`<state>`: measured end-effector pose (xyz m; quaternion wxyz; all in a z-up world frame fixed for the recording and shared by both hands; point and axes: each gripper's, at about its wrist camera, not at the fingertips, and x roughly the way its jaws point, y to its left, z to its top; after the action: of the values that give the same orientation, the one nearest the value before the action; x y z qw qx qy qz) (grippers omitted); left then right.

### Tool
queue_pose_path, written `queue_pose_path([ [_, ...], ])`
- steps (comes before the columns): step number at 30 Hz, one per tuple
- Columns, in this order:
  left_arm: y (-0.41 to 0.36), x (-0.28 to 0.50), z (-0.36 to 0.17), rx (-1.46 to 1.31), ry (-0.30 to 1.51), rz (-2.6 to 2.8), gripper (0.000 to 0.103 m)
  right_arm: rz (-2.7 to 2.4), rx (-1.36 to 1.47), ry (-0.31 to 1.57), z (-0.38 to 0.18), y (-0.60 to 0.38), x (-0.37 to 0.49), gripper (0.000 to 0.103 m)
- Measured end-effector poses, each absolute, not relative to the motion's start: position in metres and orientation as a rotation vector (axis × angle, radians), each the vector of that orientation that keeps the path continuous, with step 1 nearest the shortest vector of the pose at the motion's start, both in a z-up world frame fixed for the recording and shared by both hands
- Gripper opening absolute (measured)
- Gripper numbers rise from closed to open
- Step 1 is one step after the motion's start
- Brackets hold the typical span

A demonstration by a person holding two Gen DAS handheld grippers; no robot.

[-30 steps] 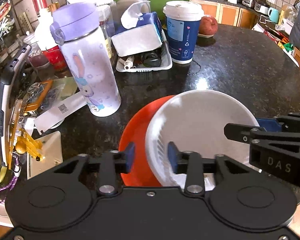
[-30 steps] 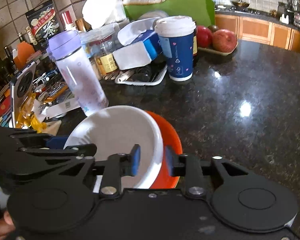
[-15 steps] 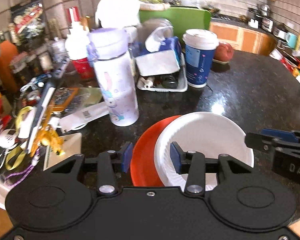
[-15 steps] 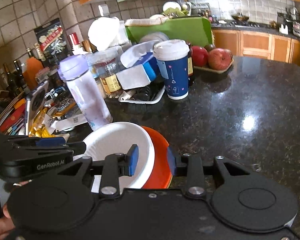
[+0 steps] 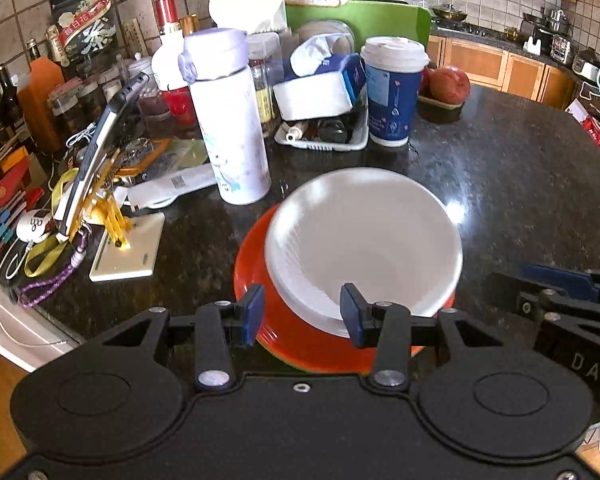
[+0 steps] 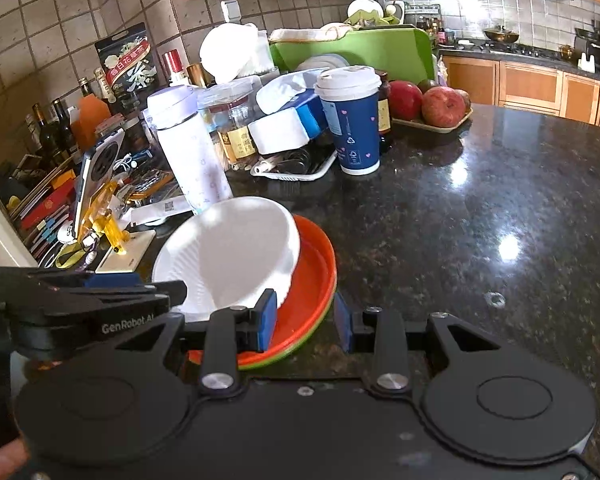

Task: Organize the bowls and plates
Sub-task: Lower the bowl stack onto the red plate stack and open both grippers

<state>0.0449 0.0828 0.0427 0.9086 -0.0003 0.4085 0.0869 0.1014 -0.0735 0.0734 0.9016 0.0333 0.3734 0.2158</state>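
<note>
Nearest to us, the left gripper (image 5: pixel 302 314) stands released, its jaws apart with the near edge of the stack showing between them, untouched. The right gripper (image 6: pixel 305 322) is likewise unclenched, straddling the near rim of the orange plate (image 6: pixel 318 276) without pressing it. Both are about equally near. The white bowl (image 5: pixel 364 240), ribbed and thin, perhaps paper, lies just ahead, tilted on that glossy round plate; a green edge peeks beneath. Beyond, on the speckled black tabletop (image 6: pixel 480 208), a lilac bottle (image 5: pixel 230 120) stands upright.
</note>
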Motion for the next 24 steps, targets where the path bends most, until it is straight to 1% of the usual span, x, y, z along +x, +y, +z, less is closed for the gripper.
queue_pose_path([
  [10,0.069,0.027,0.044,0.016,0.822,0.200,0.051,0.440,0.084,0.755,0.074,-0.087,0.086,0.034],
  [24,0.079,0.007,0.055,0.009,0.782,0.233,0.051,0.471,0.077,0.726,0.082,-0.082,0.076,0.034],
])
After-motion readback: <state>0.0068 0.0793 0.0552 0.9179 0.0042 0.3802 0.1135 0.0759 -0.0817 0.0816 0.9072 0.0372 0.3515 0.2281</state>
